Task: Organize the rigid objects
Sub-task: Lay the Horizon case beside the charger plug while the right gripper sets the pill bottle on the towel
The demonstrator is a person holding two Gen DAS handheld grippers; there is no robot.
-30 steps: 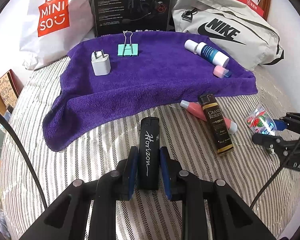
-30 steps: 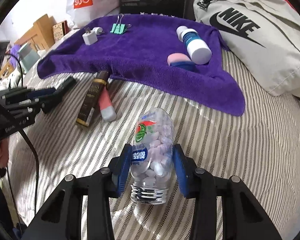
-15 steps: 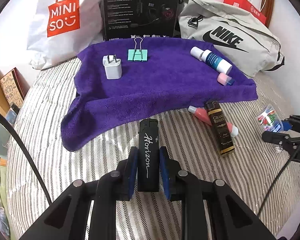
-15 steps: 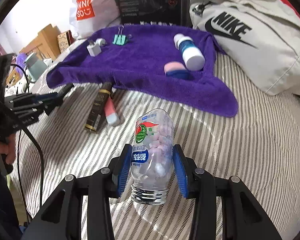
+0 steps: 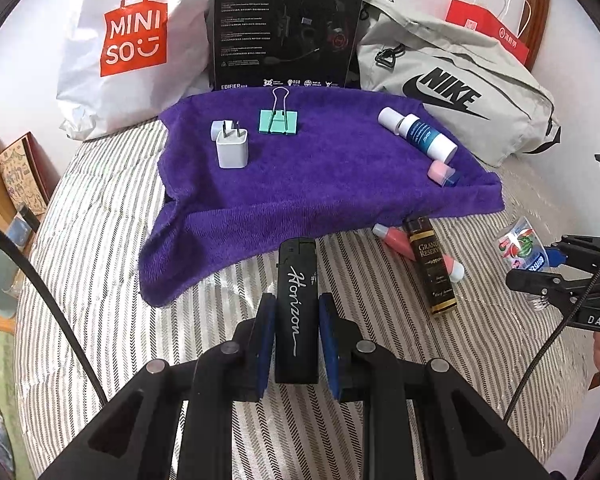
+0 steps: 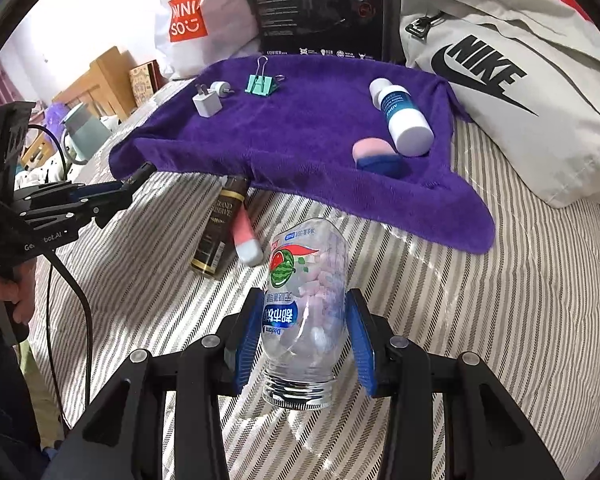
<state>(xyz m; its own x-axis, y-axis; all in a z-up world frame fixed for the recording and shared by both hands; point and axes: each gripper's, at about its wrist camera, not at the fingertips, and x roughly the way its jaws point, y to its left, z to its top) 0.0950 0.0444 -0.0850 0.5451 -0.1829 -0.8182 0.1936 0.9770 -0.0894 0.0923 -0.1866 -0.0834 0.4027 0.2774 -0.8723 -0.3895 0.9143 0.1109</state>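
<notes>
My left gripper [image 5: 296, 336] is shut on a black "Horizon" lighter [image 5: 297, 304], held above the striped bedding just short of the purple towel [image 5: 320, 184]. My right gripper [image 6: 304, 328] is shut on a clear candy bottle [image 6: 306, 300], its threaded neck pointing toward the camera; the bottle [image 5: 522, 248] also shows at the right in the left wrist view. On the towel lie a white charger [image 5: 231, 146], a teal binder clip [image 5: 279, 120], a blue-and-white bottle [image 5: 420, 134] and a small pink-and-blue item [image 5: 442, 172]. A brown lighter [image 5: 434, 266] and a pink tube [image 5: 412, 250] lie on the bedding.
Behind the towel stand a white Miniso bag [image 5: 128, 40], a black headset box [image 5: 288, 24] and a grey Nike bag [image 5: 452, 92]. A hand [image 6: 4, 296] holds the left gripper's handle. Wooden furniture [image 6: 96, 84] sits beyond the bed's left side.
Both grippers have risen from the bedding and pulled back, carrying the black lighter and the candy bottle; the towel and its items look farther off.
</notes>
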